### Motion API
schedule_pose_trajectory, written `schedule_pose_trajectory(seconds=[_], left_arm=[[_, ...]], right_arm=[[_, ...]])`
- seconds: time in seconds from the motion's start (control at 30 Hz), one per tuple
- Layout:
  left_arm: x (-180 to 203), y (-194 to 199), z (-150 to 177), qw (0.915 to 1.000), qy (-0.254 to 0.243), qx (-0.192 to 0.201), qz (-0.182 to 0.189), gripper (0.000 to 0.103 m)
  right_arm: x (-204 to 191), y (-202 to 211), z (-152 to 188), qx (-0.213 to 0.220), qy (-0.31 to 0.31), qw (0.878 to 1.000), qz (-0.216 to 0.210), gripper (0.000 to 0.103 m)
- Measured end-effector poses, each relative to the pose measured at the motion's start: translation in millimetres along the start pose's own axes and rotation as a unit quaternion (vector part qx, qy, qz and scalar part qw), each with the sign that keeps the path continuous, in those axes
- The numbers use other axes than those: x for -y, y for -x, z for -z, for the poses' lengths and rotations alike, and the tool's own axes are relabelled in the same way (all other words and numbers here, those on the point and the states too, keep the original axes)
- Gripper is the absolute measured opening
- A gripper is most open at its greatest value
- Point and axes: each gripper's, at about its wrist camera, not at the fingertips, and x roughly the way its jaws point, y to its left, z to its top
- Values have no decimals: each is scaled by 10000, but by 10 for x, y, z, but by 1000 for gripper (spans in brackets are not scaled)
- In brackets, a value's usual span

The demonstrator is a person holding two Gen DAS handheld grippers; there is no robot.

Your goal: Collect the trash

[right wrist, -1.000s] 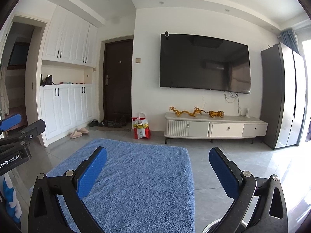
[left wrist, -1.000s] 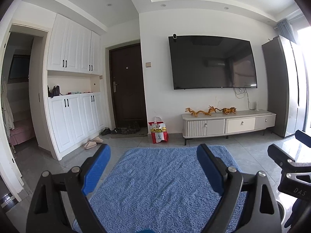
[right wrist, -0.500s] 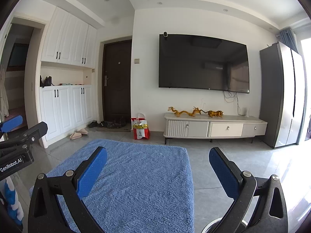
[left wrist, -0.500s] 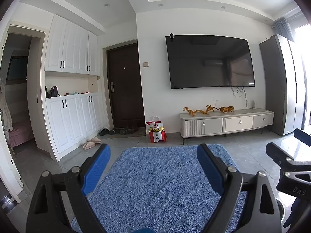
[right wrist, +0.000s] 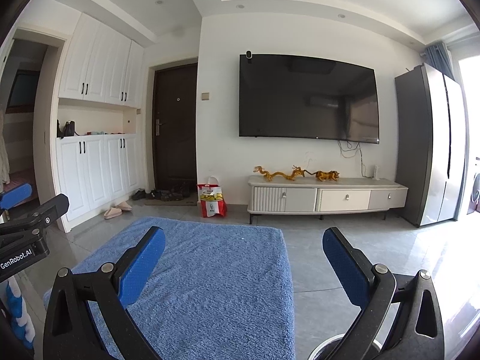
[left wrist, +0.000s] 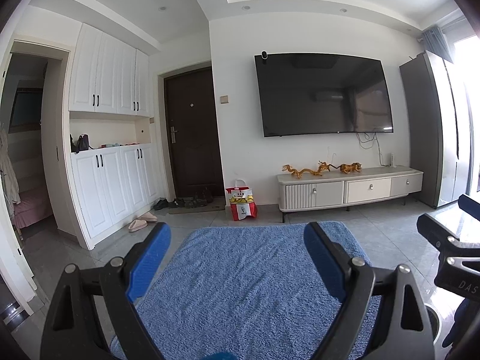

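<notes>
Left hand-held gripper [left wrist: 237,258]: jaws spread wide, nothing between the blue pads, held above the blue rug [left wrist: 240,285]. Right hand-held gripper [right wrist: 243,262]: also wide open and empty, over the rug's right edge and the grey tiled floor [right wrist: 345,240].

Each gripper shows at the edge of the other's view.

Red-and-white KFC bag [left wrist: 241,201] stands upright on the floor at the far wall, between the dark entrance door [left wrist: 192,132] and the low TV cabinet [left wrist: 348,190], well apart from both grippers. Seen likewise from the right wrist [right wrist: 212,198].

Shoes [left wrist: 183,202] lie on the doormat left of the bag; slippers [left wrist: 141,222] by the white cupboards [left wrist: 111,180]. Wall TV [left wrist: 324,96] above the cabinet; golden figurines [left wrist: 321,169] on its top.
</notes>
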Motion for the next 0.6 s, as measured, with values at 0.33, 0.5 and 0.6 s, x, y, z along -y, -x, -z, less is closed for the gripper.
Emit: schedule_pose_trajectory(seconds=[0.33, 0.5, 0.6], left_arm=[[70, 1, -6, 9999, -106, 6, 1, 90], [57, -36, 5, 10000, -81, -46, -32, 90], [78, -47, 16, 9999, -97, -73, -36, 90]], right_arm=[[63, 82, -34, 152, 2, 9999, 66, 103], [170, 125, -32, 213, -115, 9996, 150, 103], [227, 129, -8, 207, -161, 9995, 170, 103]])
